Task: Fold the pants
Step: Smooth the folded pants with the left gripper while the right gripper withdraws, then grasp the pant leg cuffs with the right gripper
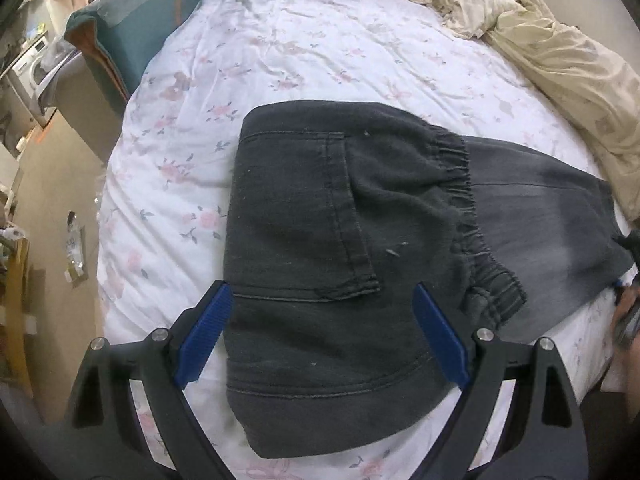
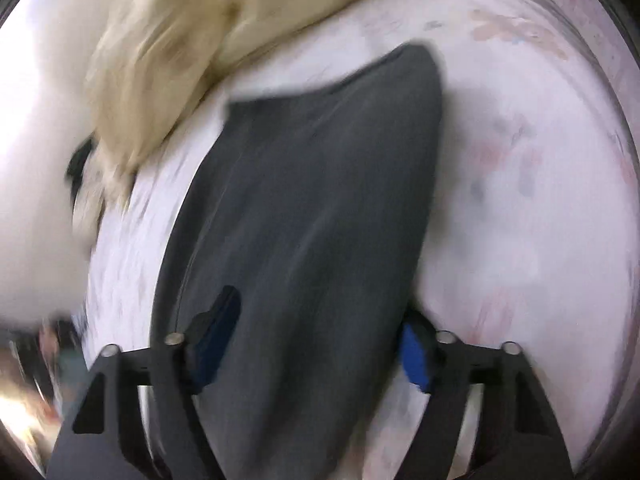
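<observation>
Already the pants [image 1: 344, 240] lie partly folded near the bed [image 1: 280, 40] edge, with more folding left, and the left claw [image 1: 320, 336] and right claw [image 2: 316, 344] both gape wide, holding nothing.

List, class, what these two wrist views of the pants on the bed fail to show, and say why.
- Pants, left wrist view: the far leg end runs off the right edge.
- Right wrist view: motion blur smears the pants; whether the right gripper touches them is unclear.
- Cream blanket: blurred, shape unreadable.

Home bedroom, floral-sheeted bed [image 1: 280, 52], rumpled blanket [image 1: 560, 56]
</observation>
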Tool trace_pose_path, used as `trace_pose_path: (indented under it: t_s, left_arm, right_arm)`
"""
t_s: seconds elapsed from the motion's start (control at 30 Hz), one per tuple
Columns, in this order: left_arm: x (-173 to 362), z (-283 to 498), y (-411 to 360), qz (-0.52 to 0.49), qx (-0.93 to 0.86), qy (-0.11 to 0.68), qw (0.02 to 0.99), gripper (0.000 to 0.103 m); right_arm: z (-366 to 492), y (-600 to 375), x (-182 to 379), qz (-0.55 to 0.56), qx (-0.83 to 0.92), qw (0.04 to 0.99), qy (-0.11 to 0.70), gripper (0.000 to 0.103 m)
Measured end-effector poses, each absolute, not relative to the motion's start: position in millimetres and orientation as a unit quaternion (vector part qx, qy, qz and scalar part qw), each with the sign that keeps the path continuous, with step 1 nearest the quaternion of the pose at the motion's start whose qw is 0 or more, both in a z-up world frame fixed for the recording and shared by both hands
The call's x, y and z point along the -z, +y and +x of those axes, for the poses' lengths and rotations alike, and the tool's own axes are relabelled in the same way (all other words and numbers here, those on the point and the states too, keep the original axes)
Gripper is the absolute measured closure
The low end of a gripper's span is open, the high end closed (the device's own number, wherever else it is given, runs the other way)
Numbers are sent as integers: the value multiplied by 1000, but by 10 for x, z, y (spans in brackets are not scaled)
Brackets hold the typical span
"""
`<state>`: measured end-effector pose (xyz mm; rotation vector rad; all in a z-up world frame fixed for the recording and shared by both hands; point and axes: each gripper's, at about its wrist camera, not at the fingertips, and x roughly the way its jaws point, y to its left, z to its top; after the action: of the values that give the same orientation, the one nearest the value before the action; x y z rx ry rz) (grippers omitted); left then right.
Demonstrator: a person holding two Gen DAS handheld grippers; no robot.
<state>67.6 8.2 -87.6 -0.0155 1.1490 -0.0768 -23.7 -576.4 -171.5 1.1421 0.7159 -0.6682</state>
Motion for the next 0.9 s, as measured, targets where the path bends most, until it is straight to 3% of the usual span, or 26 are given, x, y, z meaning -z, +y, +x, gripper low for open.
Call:
trace_pose_path:
  t_s: [0.23, 0.27, 0.3, 0.33, 0.37, 0.63, 0.9]
  left_arm:
    - [941, 774, 21, 19, 32, 539, 841, 14]
    - [961, 788, 15, 25, 31, 540, 841, 14]
    - [988, 805, 17, 27, 30, 543, 839, 14]
    - [1005, 817, 25, 28, 27, 547, 836, 14]
    - [1031, 840, 38, 23, 23, 553, 832, 14]
    - [908, 833, 23, 8, 31, 543, 839, 14]
    - [821, 792, 39, -15, 46, 546, 836, 14]
  right_arm:
    - [5, -6371, 1756, 491, 356, 734, 306, 47]
    - [23, -6429, 1769, 492, 360, 734, 301, 56]
    - [19, -6453, 1766, 488, 365, 734, 299, 79]
    - [2, -6457, 1748, 482, 366, 740, 294, 89]
    - [-23, -6430, 1717, 478, 363, 746, 289, 91]
    - [287, -5858, 1012, 370, 260, 851, 266, 94]
    - [686, -4324, 190, 244, 60, 925, 284, 94]
